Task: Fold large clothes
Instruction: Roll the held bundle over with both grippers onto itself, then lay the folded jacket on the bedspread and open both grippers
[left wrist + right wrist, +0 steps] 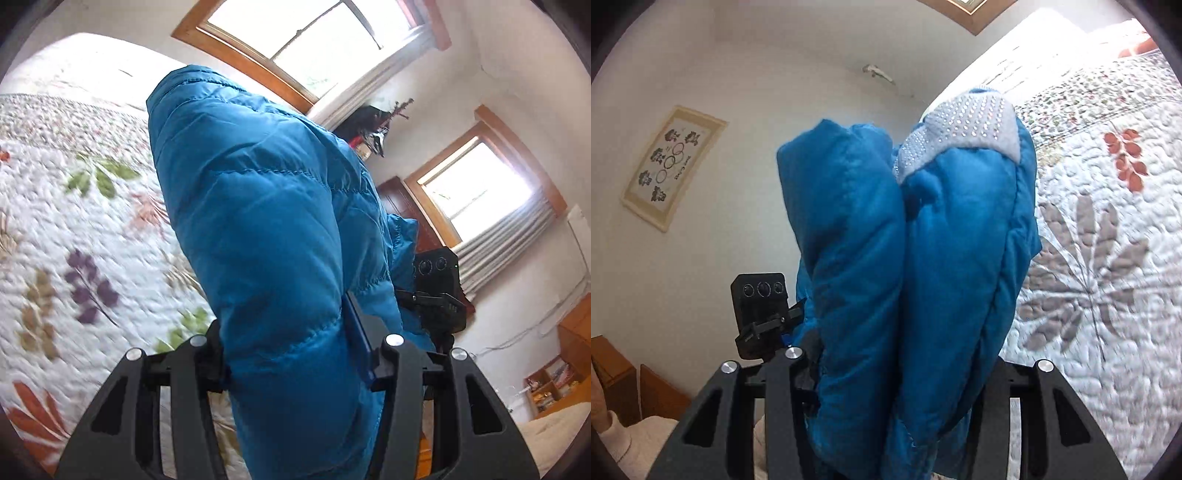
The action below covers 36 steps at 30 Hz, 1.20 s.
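Left gripper (pixel 299 354): fills the bottom of the left wrist view; its two black fingers are clamped on a thick fold of the blue puffer jacket (pixel 266 221), one finger on each side of the padding.
Right gripper (pixel 905 365): fills the bottom of the right wrist view; its fingers are closed around two bunched rolls of the same jacket (pixel 923 258).
Jacket in the left view: a quilted blue column rising from the bottom centre to the upper centre of the frame, held up off the bed.
Jacket in the right view: two padded lobes side by side in the centre, with a white panel (pixel 964 125) studded with small shiny dots at the top right of the bundle.
Other gripper seen from each side: the right gripper's black body shows at centre right of the left view (pixel 436 288), just beside the jacket; the left gripper's body shows at lower left of the right view (pixel 761 310), also beside the jacket.
Bed: a white quilted bedspread (pixel 74 229) with leaf prints covers the left of the left view and the right of the right view (pixel 1108 258).
Room: two wood-framed windows (pixel 314 40) at the upper centre and right of the left view; a framed picture (pixel 672 166) on the wall at the left of the right view.
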Tool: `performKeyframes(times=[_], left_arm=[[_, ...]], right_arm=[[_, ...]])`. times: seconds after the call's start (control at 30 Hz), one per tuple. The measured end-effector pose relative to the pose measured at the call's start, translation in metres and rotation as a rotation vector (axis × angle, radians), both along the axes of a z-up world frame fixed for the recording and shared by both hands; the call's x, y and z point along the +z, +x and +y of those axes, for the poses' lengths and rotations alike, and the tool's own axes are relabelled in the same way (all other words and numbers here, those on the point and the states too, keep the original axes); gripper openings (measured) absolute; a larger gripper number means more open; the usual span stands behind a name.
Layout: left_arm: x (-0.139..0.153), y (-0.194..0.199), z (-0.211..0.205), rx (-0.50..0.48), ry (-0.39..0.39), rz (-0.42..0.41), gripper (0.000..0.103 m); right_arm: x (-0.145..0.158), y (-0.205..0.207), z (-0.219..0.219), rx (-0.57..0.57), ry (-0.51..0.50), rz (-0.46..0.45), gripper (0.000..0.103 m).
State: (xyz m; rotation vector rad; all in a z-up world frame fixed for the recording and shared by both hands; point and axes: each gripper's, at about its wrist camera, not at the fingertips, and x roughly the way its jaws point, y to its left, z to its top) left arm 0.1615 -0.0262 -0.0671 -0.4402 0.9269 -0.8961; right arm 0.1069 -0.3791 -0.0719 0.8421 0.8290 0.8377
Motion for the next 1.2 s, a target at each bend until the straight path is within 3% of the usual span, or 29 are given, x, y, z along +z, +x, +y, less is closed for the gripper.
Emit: performKeyframes(times=[0.23, 0.43, 0.5, 0.6, 0.77, 0.87, 0.93, 1.07, 1.2], left_arm=[[-0.024, 0.063, 0.040, 0.081, 0.045, 0.031, 0.049], [-0.075, 0.110, 0.070, 0.077, 0.083, 0.147, 0.049], [-0.102, 0.119, 0.076, 0.081, 0.121, 0.204, 0.055], [-0.120, 0.124, 0.082, 0.086, 0.076, 0.225, 0.061], [-0.107, 0.134, 0.073, 0.105, 0.125, 0.243, 0.070], [-0.091, 0.140, 0.071, 0.130, 0.199, 0.232, 0.072], [-0.080, 0.128, 0.076, 0.148, 0.242, 0.204, 0.072], [-0.059, 0.101, 0.084, 0.189, 0.274, 0.159, 0.073], [-0.053, 0.071, 0.080, 0.209, 0.313, 0.119, 0.073]], right_arm=[[-0.020, 0.061, 0.038, 0.035, -0.013, 0.057, 0.047], [-0.052, 0.093, 0.064, 0.014, -0.081, 0.181, 0.047], [-0.071, 0.099, 0.071, -0.001, -0.100, 0.250, 0.047], [-0.091, 0.097, 0.067, -0.016, -0.001, 0.303, 0.049], [-0.086, 0.093, 0.063, -0.033, -0.052, 0.337, 0.070], [-0.058, 0.088, 0.062, -0.038, -0.093, 0.324, 0.074], [-0.040, 0.073, 0.062, -0.037, -0.173, 0.297, 0.082], [-0.015, 0.044, 0.072, -0.012, -0.339, 0.270, 0.083], [-0.010, 0.005, 0.064, -0.021, -0.388, 0.244, 0.080]])
